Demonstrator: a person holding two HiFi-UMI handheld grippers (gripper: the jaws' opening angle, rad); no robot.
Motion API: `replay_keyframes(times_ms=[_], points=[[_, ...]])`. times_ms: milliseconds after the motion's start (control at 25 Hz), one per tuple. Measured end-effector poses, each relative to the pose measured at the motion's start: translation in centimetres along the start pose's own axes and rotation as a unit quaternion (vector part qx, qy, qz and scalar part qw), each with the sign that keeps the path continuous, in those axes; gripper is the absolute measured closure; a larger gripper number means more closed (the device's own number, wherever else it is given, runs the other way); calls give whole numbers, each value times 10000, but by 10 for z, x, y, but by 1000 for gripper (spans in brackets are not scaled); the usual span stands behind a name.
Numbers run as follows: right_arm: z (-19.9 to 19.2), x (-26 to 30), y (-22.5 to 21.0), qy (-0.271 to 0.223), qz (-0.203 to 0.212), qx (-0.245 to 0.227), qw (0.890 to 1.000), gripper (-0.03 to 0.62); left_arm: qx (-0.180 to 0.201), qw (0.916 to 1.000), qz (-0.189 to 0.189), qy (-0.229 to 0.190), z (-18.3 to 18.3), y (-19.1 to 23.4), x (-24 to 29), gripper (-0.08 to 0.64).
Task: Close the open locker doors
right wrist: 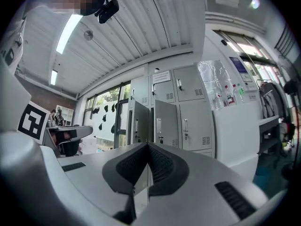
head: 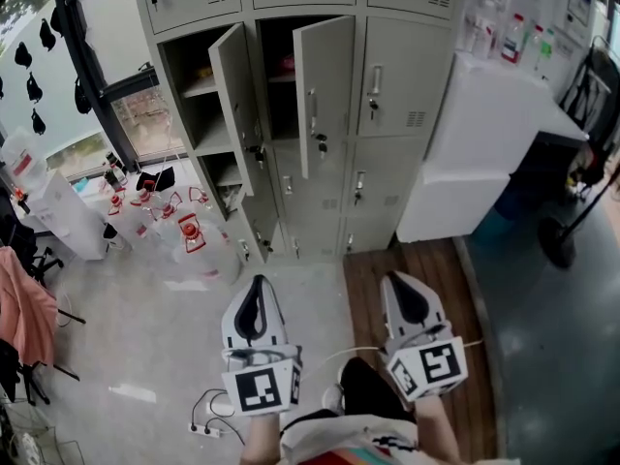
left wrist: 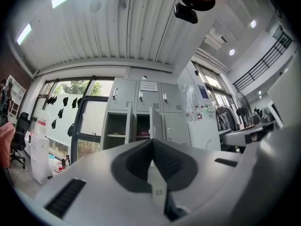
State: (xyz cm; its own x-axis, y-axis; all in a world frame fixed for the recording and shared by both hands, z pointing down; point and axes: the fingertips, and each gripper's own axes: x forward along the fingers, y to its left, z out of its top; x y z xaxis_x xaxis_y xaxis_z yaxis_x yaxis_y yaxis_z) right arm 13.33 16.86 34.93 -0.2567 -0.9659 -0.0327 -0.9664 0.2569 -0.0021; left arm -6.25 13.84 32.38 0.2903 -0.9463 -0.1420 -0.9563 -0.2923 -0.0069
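The grey locker bank (head: 407, 76) stands ahead with two doors swung open: a left door (head: 235, 105) and a middle door (head: 325, 90), both showing shelves behind them. My left gripper (head: 255, 284) and right gripper (head: 400, 281) hover low over the floor, well short of the lockers, both shut with nothing held. In the left gripper view the shut gripper (left wrist: 151, 142) points at the open middle door (left wrist: 155, 124). In the right gripper view the shut gripper (right wrist: 146, 145) lines up below the two open doors (right wrist: 139, 121) (right wrist: 165, 121).
Several clear water jugs (head: 194, 245) crowd the floor left of the lockers. A white cabinet (head: 475, 153) stands against the lockers' right side. A power strip (head: 205, 429) lies near my feet. Pink cloth (head: 24, 318) hangs at far left, and a window (head: 107, 27) is beyond.
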Motion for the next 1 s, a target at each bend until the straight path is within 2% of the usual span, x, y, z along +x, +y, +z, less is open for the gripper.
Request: replay_keyframes(times_ms=[200, 600, 840, 1000], points=[[-1, 31, -6, -42, -48, -28, 10000, 586, -66, 10000, 58, 15, -3, 9, 17, 555], [11, 110, 3, -180, 462, -180, 9986, 586, -62, 9998, 178, -86, -5, 24, 64, 555], [4, 160, -15, -191, 636, 33, 9978, 586, 22, 9991, 400, -133, -9, 38, 112, 555], [9, 191, -36, -309, 677, -43, 9972, 586, 57, 9989, 422, -219, -9, 36, 155, 555]])
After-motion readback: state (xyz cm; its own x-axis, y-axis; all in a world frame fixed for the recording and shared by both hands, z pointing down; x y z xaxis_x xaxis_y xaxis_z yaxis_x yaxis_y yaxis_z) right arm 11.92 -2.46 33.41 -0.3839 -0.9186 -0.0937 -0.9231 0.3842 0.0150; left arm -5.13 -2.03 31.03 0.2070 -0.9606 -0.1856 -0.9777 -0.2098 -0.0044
